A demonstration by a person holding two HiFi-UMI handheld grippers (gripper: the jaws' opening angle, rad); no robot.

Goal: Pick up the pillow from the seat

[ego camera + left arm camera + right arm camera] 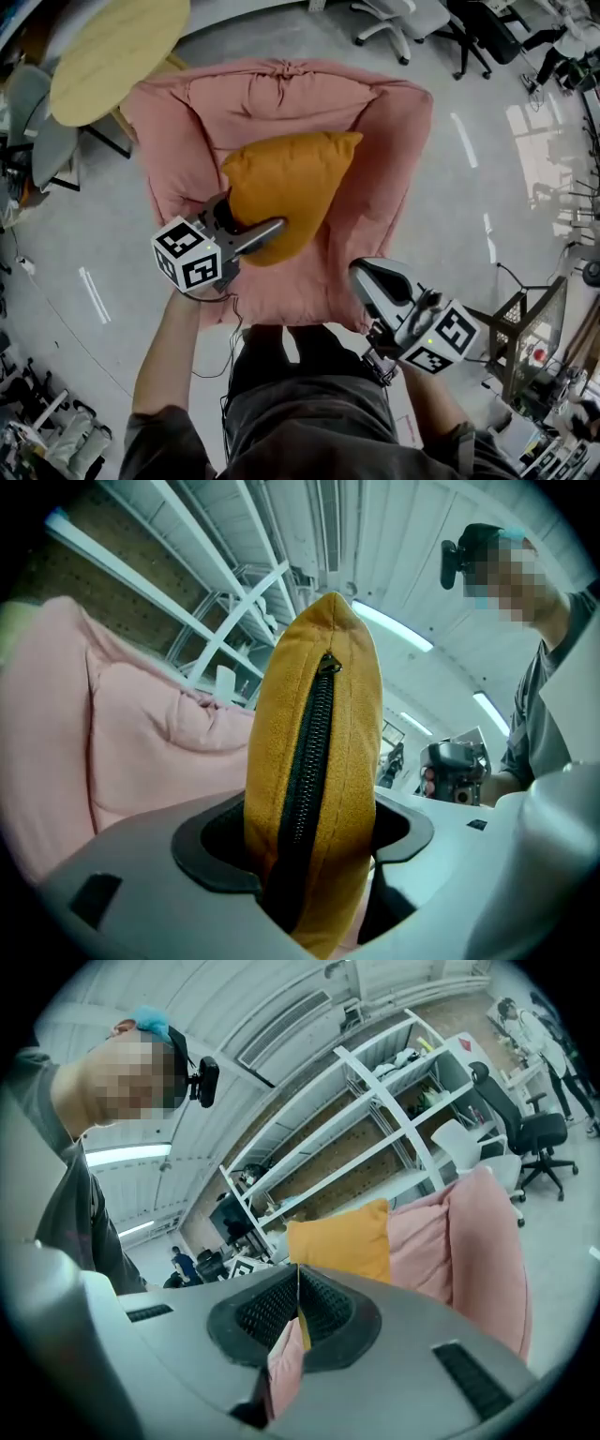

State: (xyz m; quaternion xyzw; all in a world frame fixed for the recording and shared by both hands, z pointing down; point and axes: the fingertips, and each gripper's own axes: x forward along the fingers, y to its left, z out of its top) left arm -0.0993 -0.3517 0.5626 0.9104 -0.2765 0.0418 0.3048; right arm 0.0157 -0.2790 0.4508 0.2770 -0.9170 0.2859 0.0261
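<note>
Over the middle of the pink seat (384, 169), the mustard pillow (286, 192) stands up on edge, its upper corner pointing toward 2 o'clock in the head view. I have the left hand-held gripper (255, 234) on its lower edge, coming in from 7 o'clock. That gripper's own view shows both dark pads pressed into the fabric on either side of the black zipper (314, 761), which runs straight up between them. So that one is holding the pillow, at a middling spread because the stuffed edge fills the gap. From the head view I cannot say for sure whether the pillow's underside touches the seat cushion or hangs just clear of it.

The right hand-held gripper (370, 279) sits at the seat's front edge, around 5 o'clock from the pillow and well apart from it. Its view shows the two ribbed pads meeting in a thin line with nothing between them. Pink fabric and a sliver of mustard show only past the tips. At 12 o'clock in that view, the pillow shows against the seat's back.

Beyond the seat, a round wooden table (117, 56) lies at 10 o'clock on the grey floor (450, 234), and office chairs (403, 23) stand at 1 o'clock.
</note>
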